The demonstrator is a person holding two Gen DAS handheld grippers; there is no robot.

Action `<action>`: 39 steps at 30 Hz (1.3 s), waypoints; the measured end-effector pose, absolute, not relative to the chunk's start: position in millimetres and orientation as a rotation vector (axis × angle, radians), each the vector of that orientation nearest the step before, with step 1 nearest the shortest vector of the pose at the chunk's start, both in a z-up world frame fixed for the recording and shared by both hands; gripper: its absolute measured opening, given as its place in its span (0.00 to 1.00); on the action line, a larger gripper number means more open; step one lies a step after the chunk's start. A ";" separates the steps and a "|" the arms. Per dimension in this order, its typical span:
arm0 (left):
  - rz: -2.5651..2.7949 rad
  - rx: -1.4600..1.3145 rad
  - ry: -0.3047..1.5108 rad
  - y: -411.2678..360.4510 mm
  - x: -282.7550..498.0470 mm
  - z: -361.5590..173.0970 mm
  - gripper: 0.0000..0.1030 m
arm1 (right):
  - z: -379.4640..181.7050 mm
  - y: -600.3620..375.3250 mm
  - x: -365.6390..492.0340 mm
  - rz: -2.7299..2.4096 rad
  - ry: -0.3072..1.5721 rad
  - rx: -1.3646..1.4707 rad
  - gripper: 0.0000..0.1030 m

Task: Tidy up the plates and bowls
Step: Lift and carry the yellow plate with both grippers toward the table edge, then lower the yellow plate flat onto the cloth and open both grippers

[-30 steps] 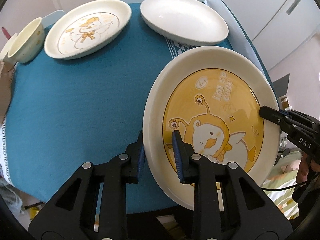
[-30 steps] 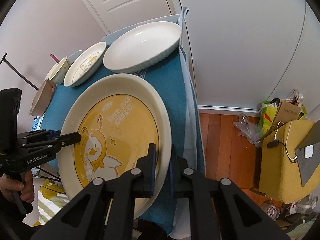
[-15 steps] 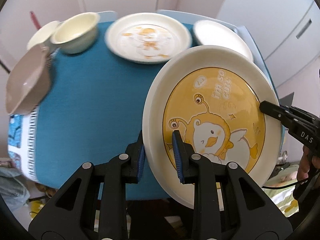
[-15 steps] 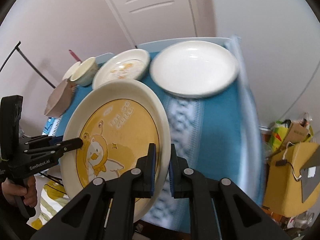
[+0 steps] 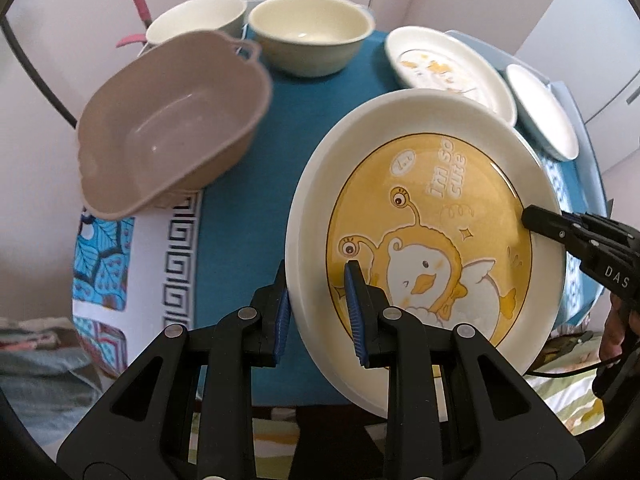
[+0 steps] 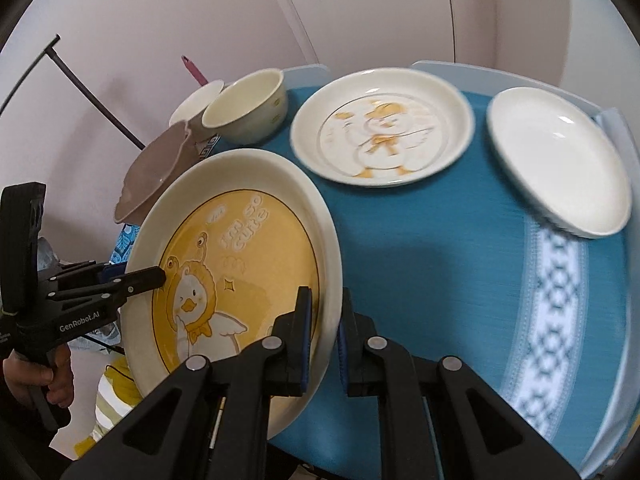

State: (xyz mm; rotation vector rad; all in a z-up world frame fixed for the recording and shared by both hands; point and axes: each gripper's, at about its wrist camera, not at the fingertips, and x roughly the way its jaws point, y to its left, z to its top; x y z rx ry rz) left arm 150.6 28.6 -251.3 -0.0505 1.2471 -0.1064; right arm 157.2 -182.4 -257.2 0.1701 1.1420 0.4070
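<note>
A brown tub (image 5: pixel 168 120) sat at the left edge of the blue-clothed surface (image 5: pixel 240 208), two cream bowls (image 5: pixel 310 34) behind it. Left claw (image 5: pixel 318 312) was clamped on the near-left rim of the yellow duck plate (image 5: pixel 424 216); right claw (image 6: pixel 324 334) pinched the opposite rim, jaws nearly closed. The plate hung tilted between them, above the surface's front. Further right: a duck plate (image 6: pixel 384 132), then a plain white plate (image 6: pixel 560 156).
</note>
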 end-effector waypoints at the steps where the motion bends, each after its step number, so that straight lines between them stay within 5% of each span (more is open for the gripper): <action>1: -0.111 -0.049 1.253 33.7 151.7 -254.3 0.22 | -260.8 -174.2 160.5 0.399 1.148 0.172 0.10; 39: -0.075 0.058 1.229 49.5 148.8 -265.7 0.24 | -268.7 -149.2 164.7 0.312 1.167 0.166 0.11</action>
